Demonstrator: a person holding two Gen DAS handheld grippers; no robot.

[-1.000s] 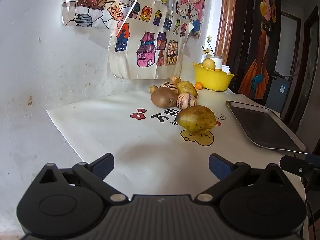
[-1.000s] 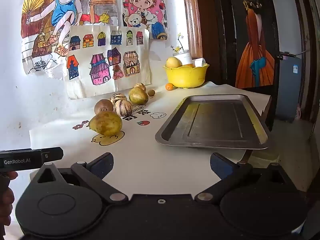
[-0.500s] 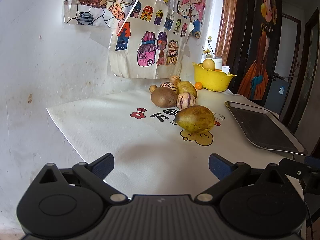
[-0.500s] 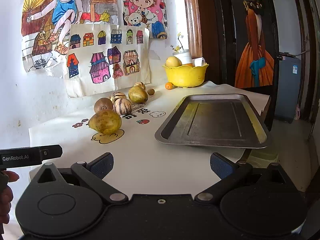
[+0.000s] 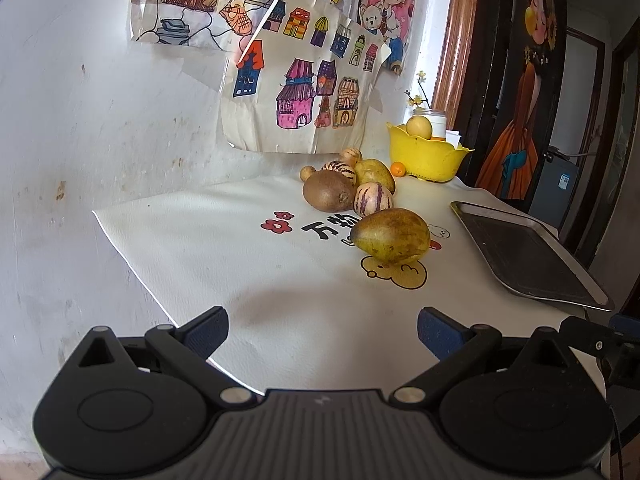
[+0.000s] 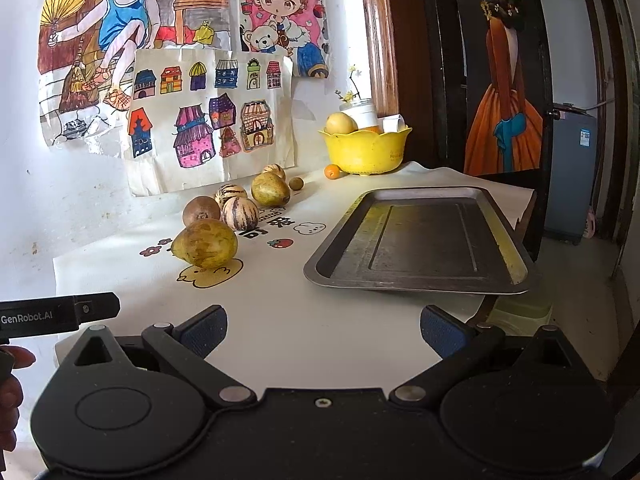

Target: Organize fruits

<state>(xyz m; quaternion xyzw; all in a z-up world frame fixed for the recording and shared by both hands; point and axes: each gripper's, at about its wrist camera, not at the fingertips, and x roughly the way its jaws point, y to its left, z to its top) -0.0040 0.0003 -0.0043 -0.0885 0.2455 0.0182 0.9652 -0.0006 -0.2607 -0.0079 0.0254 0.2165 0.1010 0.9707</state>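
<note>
Currently both grippers, left gripper [image 5: 322, 326] and right gripper [image 6: 324, 326], gape empty; the rounded pear [image 5: 392, 235] could roll off toward the tray [image 5: 520, 256] if nudged

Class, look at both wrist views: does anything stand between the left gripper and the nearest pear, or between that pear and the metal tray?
Nothing visible does. Only bare tablecloth lies between the open left gripper and the pear. The stretch from the pear to the tray is also bare cloth; the other fruits sit behind the pear.
</note>
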